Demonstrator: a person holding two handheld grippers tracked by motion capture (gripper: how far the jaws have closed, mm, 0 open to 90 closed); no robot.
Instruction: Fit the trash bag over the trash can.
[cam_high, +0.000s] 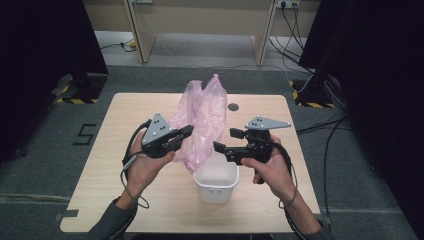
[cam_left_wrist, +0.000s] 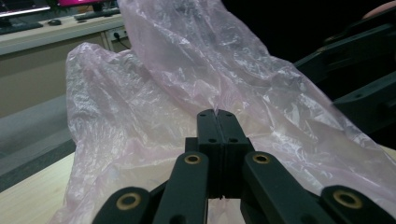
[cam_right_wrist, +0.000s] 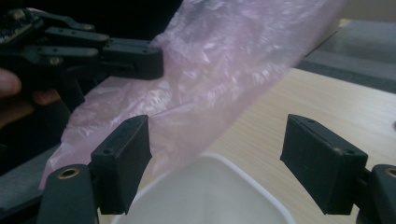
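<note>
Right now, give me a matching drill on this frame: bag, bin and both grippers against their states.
Things:
1. left gripper
2. right gripper
3. pink plastic bag
4. white bin

States:
A. stands on the table, top open
B. jaws spread, nothing between them
C. held up, its lower end hanging at the bin's rim
D. jaws closed on thin plastic

Pairs: 1-D, 2-B, 3-C, 4-A
</note>
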